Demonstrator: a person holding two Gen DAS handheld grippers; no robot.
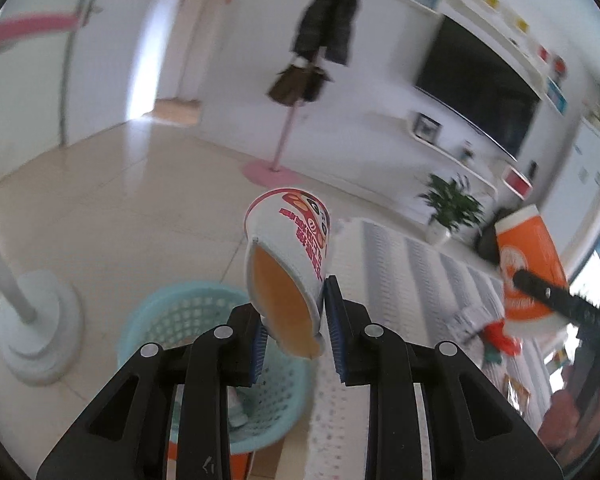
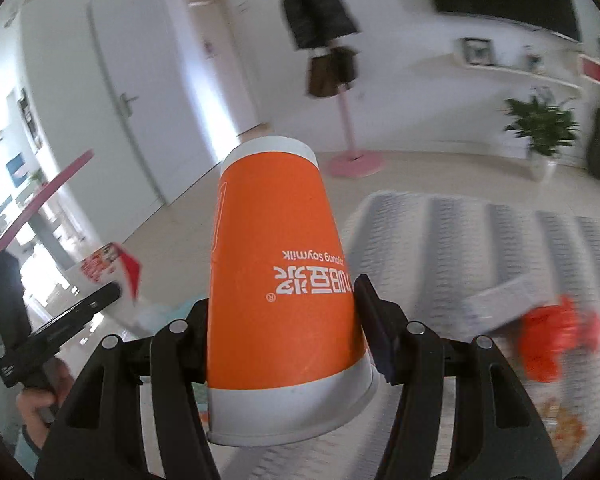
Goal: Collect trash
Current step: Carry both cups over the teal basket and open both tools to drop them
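Left gripper (image 1: 296,344) is clamped on a white noodle cup (image 1: 288,268), blue pads (image 1: 336,332) pressing its sides near the rim, open mouth tipped toward the camera, orange inner wall visible. Cup hangs above a teal mesh basket (image 1: 168,316) standing on the pale tile floor (image 1: 112,200) just beside the table edge; something white lies inside the basket, too blurred to identify.

Right gripper (image 2: 288,344) is pinching an orange soymilk cup (image 2: 276,280), held upside down, white rim toward the camera, base pointing away. Fingers bear on both sides of the lower cup wall. In the left view that same cup sits out to the right, over the table.

Grey-striped tablecloth (image 2: 440,248) below it carries a red crumpled wrapper (image 2: 552,340), a pale flat carton (image 2: 508,304) just beside it, and a yellowish snack packet (image 2: 564,428) near the lower right edge.
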